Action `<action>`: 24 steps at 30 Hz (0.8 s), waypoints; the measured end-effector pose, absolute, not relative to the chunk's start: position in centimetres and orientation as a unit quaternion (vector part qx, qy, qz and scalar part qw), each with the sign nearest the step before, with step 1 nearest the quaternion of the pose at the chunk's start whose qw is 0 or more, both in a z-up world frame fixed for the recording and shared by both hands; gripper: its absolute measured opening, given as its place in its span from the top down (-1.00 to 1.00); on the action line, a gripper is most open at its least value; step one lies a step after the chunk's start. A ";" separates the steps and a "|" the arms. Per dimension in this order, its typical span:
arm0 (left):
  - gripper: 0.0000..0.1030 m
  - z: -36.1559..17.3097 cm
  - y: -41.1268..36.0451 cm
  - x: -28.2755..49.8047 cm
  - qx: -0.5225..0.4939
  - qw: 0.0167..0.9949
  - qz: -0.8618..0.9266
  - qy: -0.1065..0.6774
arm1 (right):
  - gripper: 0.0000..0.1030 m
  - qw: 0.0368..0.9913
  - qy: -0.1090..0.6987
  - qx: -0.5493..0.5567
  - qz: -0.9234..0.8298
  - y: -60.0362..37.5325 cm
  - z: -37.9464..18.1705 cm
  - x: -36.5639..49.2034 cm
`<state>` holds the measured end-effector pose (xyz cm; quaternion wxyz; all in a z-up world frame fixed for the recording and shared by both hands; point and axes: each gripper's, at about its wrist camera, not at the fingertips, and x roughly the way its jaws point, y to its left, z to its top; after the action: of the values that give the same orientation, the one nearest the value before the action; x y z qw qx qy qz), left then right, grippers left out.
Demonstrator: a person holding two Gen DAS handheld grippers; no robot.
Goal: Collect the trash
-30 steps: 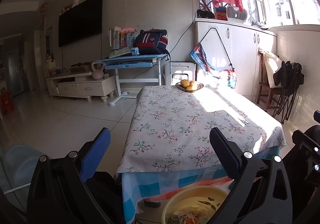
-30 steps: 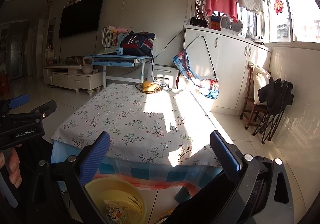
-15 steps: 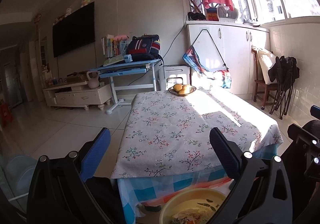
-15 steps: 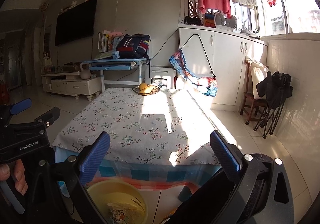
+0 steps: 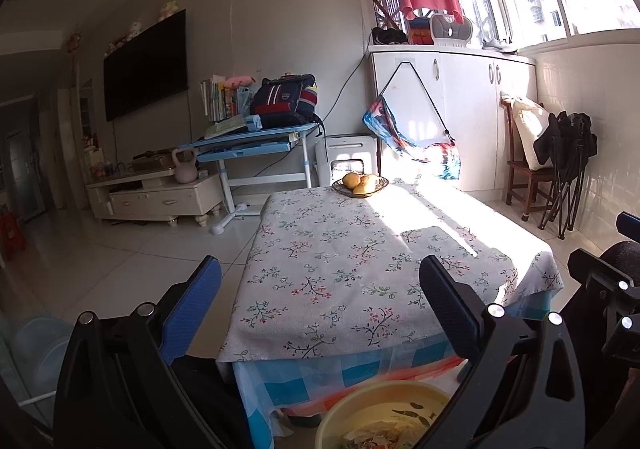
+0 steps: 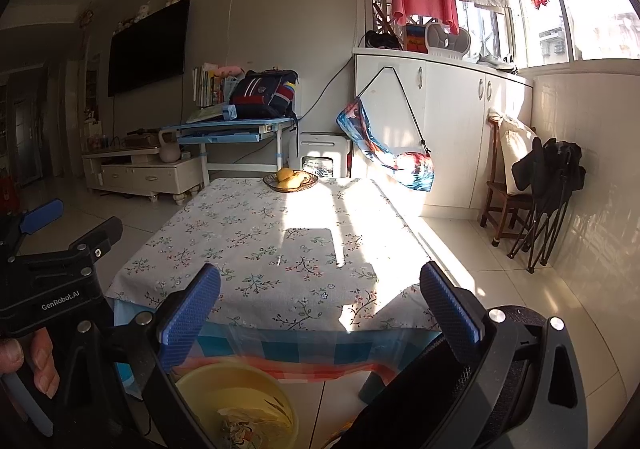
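Table bears fruit bowl beyond yellow basin

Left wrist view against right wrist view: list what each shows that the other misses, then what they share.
Only the left wrist view shows the pale blue bin on the floor at far left.

Only the right wrist view shows a hand gripping the left claw by its handle.

Both show the floral-cloth table, the fruit bowl at its far end, the yellow basin holding scraps on the floor by its near edge, and open blue claw fingers in front.
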<state>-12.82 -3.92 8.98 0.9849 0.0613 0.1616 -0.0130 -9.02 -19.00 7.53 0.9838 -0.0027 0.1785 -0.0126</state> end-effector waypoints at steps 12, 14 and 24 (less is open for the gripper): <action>-0.86 9.1 -4.1 -13.0 0.066 0.985 -0.010 0.157 | -0.85 0.984 0.179 -0.003 -0.013 -19.1 7.5 -9.0; -0.86 9.1 -4.0 -13.0 0.064 0.986 -0.009 0.156 | -0.85 0.984 0.179 -0.002 -0.013 -19.1 7.5 -9.1; -0.86 9.1 -3.8 -13.0 0.064 0.986 -0.006 0.155 | -0.85 0.984 0.180 -0.002 -0.013 -19.0 7.6 -9.0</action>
<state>-12.98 -3.85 9.14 0.9858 0.0638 0.1553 -0.0060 -9.01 -18.97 7.56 0.9836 -0.0016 0.1799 -0.0133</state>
